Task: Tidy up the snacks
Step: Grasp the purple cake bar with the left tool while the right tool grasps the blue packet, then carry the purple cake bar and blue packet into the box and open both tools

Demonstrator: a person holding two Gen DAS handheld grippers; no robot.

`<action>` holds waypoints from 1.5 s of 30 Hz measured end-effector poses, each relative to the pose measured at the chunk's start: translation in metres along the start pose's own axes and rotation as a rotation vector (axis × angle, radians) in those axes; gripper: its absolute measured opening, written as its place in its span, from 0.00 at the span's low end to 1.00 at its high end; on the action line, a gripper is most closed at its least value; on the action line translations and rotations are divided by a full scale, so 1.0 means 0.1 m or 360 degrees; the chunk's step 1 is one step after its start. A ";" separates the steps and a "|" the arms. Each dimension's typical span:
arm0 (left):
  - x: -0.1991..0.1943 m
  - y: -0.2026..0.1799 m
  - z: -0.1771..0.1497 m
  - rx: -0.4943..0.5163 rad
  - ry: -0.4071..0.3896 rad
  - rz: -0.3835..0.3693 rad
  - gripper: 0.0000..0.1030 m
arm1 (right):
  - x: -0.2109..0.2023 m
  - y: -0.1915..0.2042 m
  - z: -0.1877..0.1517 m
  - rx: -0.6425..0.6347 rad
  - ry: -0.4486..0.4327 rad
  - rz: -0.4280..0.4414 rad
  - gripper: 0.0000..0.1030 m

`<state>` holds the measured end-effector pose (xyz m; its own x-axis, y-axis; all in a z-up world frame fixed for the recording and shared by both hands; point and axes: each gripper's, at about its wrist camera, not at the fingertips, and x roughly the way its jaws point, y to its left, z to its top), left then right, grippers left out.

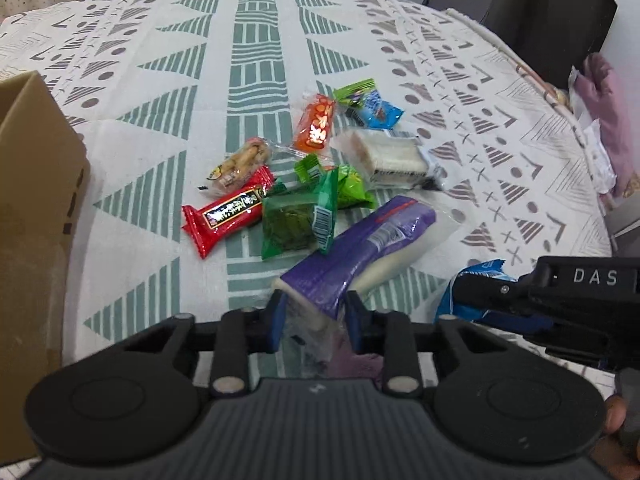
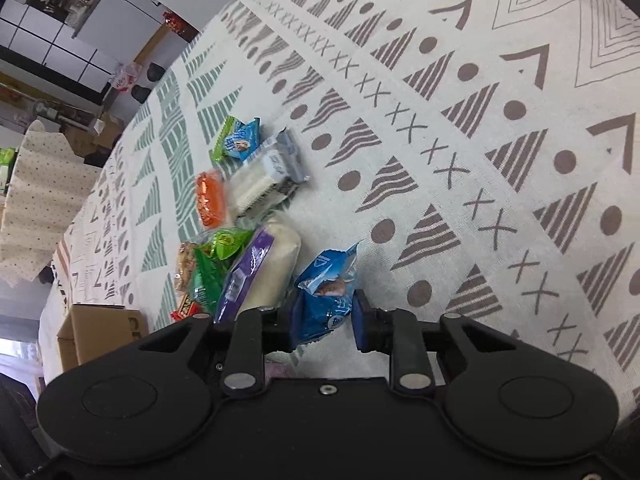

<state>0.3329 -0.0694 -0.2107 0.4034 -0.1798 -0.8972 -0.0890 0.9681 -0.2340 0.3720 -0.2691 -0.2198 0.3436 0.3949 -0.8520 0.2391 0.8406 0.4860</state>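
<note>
L tongs [image 1: 314, 320] clamped on purple packet [image 1: 360, 252]; R tongs [image 2: 326, 320] clamped on blue packet [image 2: 328, 292], cardboard box [image 1: 32, 200] at table's left edge.

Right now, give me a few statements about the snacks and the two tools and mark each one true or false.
1. The left tool has its fingers on either side of the purple packet. True.
2. The right tool holds a red bar. False: it grips a blue packet.
3. The cardboard box stands left of the snack pile. True.
4. The orange packet is inside the box. False: it lies on the tablecloth.
5. The red bar lies beside a green packet. True.
</note>
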 end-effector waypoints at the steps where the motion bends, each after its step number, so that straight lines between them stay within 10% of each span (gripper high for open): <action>1: -0.03 0.00 -0.01 -0.0009 -0.0004 -0.0014 0.24 | -0.02 0.01 -0.01 -0.0001 -0.0003 0.0003 0.24; 45: -1.77 0.98 -0.17 -0.0328 -0.0489 0.0012 0.11 | -0.73 1.40 -0.66 -0.0345 -0.0150 0.0342 0.24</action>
<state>0.2370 0.0545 -0.0810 0.6539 -0.0819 -0.7522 -0.2618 0.9082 -0.3265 0.3207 -0.1559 -0.1019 0.4501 0.5446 -0.7076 -0.0435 0.8049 0.5918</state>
